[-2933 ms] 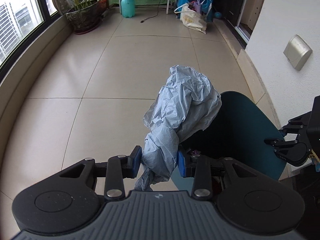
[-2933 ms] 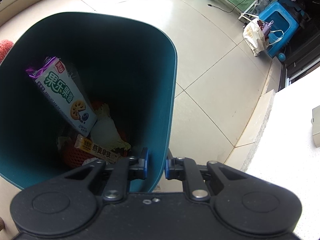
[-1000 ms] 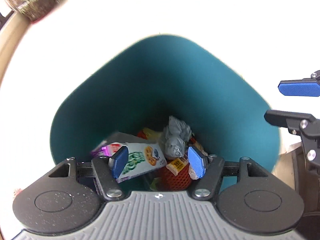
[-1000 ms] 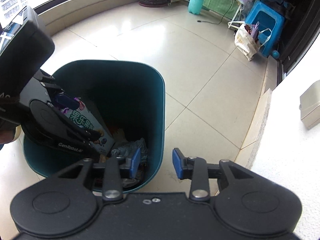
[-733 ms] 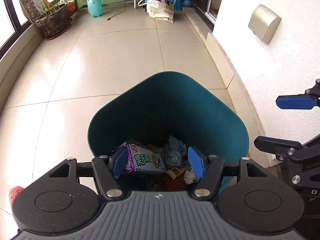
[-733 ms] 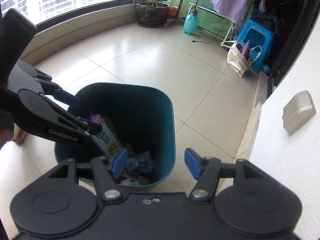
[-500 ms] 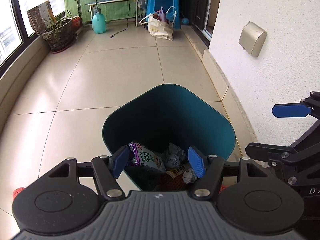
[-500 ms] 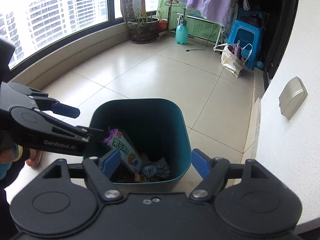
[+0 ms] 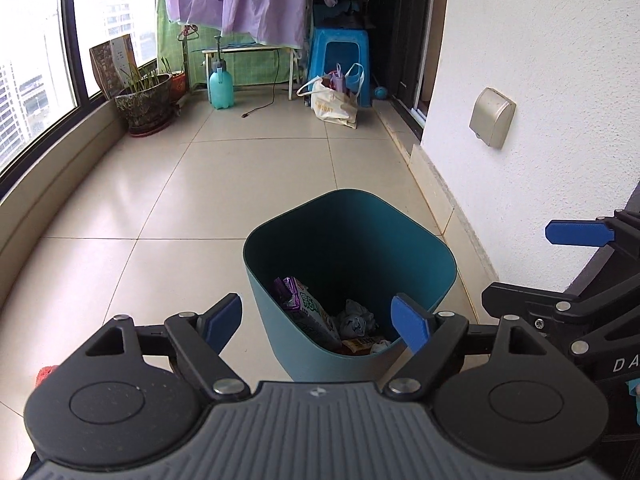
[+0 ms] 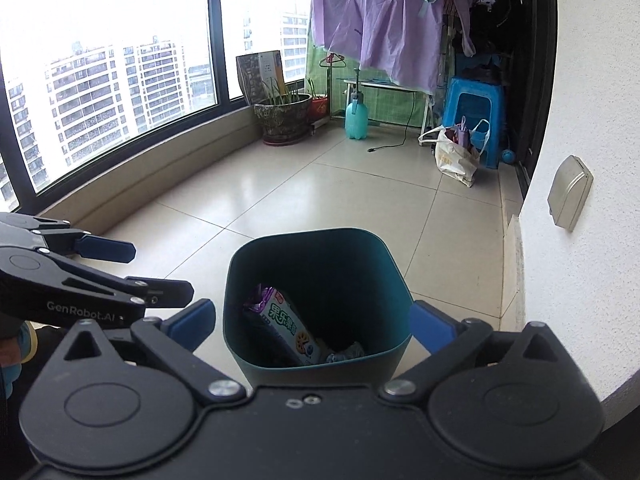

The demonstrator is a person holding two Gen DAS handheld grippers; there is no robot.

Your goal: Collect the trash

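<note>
Trash fills the bottom of the teal bin [image 9: 416,276] on the tiled balcony floor [image 9: 240,184], right below your two grippers. Your left gripper [image 9: 316,320] hangs above the near rim with its blue pads spread wide and nothing between them; your right gripper [image 10: 312,322] does the same from the other side, fingers far apart and empty. Inside the bin, a green-and-white snack box [image 10: 290,330] with a purple end leans against the wall, beside a crumpled grey-blue wad [image 9: 356,318] and a yellow wrapper [image 9: 362,343]. Beyond the bin, the floor runs toward a white tote bag [image 9: 334,104] resting against a blue plastic stool [image 9: 342,46]. A teal spray bottle [image 9: 221,88] and a potted plant [image 9: 144,102] stand near the window, and purple garments [image 10: 380,16] hang overhead at the far end. A beige wall box [image 9: 492,122] sits on the white wall to your right.
</note>
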